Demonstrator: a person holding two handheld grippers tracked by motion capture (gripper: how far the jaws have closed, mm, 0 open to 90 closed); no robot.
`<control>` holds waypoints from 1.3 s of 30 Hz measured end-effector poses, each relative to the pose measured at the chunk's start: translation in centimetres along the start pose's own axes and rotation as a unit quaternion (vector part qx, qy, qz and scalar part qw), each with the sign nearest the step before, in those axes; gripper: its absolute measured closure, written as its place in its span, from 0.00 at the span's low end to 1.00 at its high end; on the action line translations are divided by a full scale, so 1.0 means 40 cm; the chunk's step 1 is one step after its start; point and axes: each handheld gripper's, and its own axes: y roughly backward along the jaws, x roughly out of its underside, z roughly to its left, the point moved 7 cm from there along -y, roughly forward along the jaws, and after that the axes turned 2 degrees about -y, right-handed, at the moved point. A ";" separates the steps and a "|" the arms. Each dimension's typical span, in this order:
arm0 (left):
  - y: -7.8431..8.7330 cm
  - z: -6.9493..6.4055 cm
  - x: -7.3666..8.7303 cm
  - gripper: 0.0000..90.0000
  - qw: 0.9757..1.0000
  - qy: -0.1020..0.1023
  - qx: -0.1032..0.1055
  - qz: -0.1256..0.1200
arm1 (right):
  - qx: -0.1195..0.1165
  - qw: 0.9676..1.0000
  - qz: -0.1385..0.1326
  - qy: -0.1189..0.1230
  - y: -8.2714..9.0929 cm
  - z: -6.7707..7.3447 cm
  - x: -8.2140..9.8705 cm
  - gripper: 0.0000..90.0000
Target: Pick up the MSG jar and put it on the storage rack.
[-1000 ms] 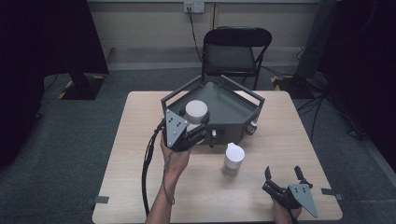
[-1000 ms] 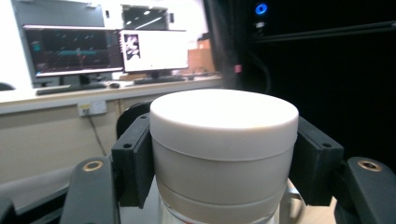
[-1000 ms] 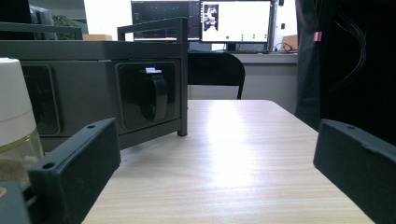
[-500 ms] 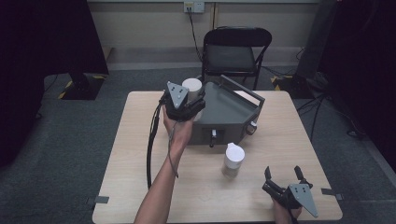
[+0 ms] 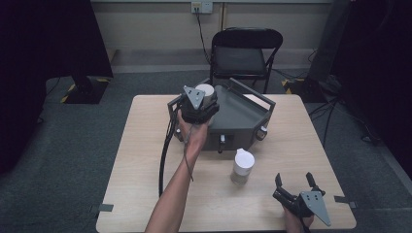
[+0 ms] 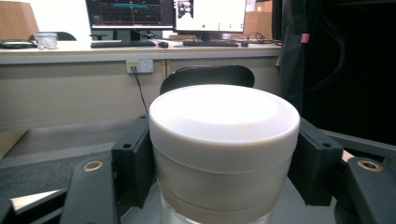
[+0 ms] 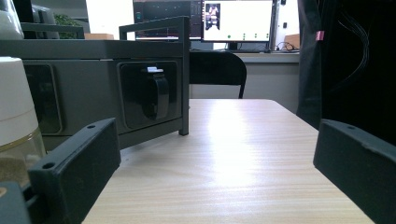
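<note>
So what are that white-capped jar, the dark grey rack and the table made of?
The white-capped clear jar in the left gripper looks like a matt plastic cap on a glass or clear plastic body; which one is unclear. The dark grey angular rack seems painted metal, going by its thin straight bars and flat sheen. The pale table shows wood grain, possibly laminate.

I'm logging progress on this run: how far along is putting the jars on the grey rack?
Nothing looks placed yet. In hand: the left gripper is shut on a white-lidded jar, held above the left side of the grey rack. Left: setting it down, and probably the second jar, standing on the table in front of the rack. The right gripper sits open and empty near the table's front edge.
</note>
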 end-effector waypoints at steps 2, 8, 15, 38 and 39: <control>-0.004 0.000 0.003 0.38 1.000 -0.001 -0.003 0.000 | 0.000 1.000 0.000 0.000 0.000 0.000 0.000 0.00; -0.018 0.002 0.016 0.38 1.000 0.001 -0.005 0.008 | 0.000 1.000 0.000 0.000 0.000 0.000 0.000 0.00; -0.020 -0.014 0.029 0.38 1.000 -0.009 -0.017 0.005 | 0.000 1.000 0.000 0.001 0.000 0.000 0.000 0.00; -0.019 -0.020 0.043 0.38 1.000 -0.006 -0.030 -0.005 | 0.002 1.000 0.000 0.001 0.000 0.001 0.000 0.00; -0.019 -0.019 0.043 0.38 1.000 -0.006 -0.029 -0.005 | 0.002 1.000 0.000 0.001 0.000 0.001 0.000 0.00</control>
